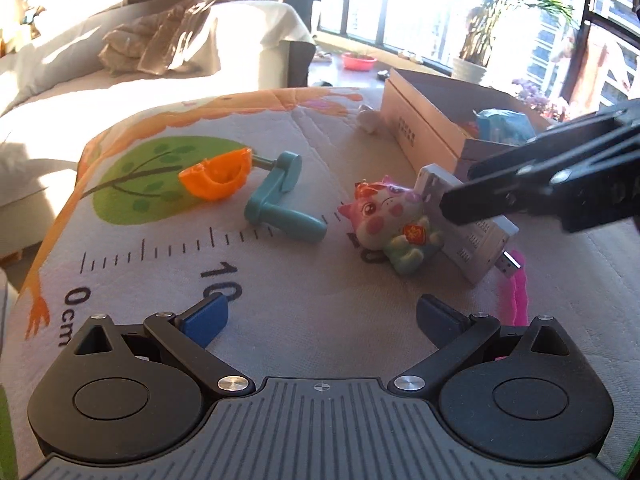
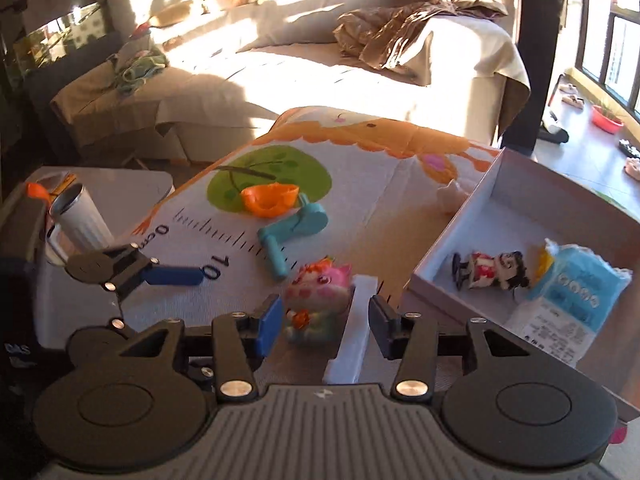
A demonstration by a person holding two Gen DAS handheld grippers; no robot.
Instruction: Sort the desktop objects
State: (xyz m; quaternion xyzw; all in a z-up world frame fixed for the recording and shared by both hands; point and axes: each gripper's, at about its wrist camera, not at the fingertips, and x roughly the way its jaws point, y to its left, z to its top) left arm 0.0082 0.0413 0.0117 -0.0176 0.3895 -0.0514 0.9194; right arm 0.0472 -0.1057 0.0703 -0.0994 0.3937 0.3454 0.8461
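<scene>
Desktop objects on the printed mat, both grippers above them

Grey USB adapter [image 1: 468,232], a flat slab with its plug at the near end, lies on the mat [image 1: 280,280] with its long axis running from near right to far left toward the cardboard box [image 1: 420,128]. In the left wrist view its middle is hidden behind the right gripper [image 1: 460,204]; in the right wrist view only a pale edge of the adapter [image 2: 352,332] shows. That gripper [image 2: 324,322] stands with its jaws apart, astride both the adapter and the pink cat figurine [image 2: 316,300]; no pad visibly presses on either. The figurine [image 1: 394,228] leans against the adapter's left face, head toward the far side. The left gripper [image 1: 320,320] is spread wide with nothing between its jaws.

Further left, the teal crank handle [image 1: 280,196] lies with its grip toward the camera, its shaft joined to an orange cup [image 1: 218,176]. A small white object [image 1: 370,120] beside the box is too blurred to identify. Inside the box [image 2: 448,240] lie a dark-haired figurine [image 2: 492,268] on its side and a blue tissue pack [image 2: 572,292], the box's near corner cut off by the gripper body.
</scene>
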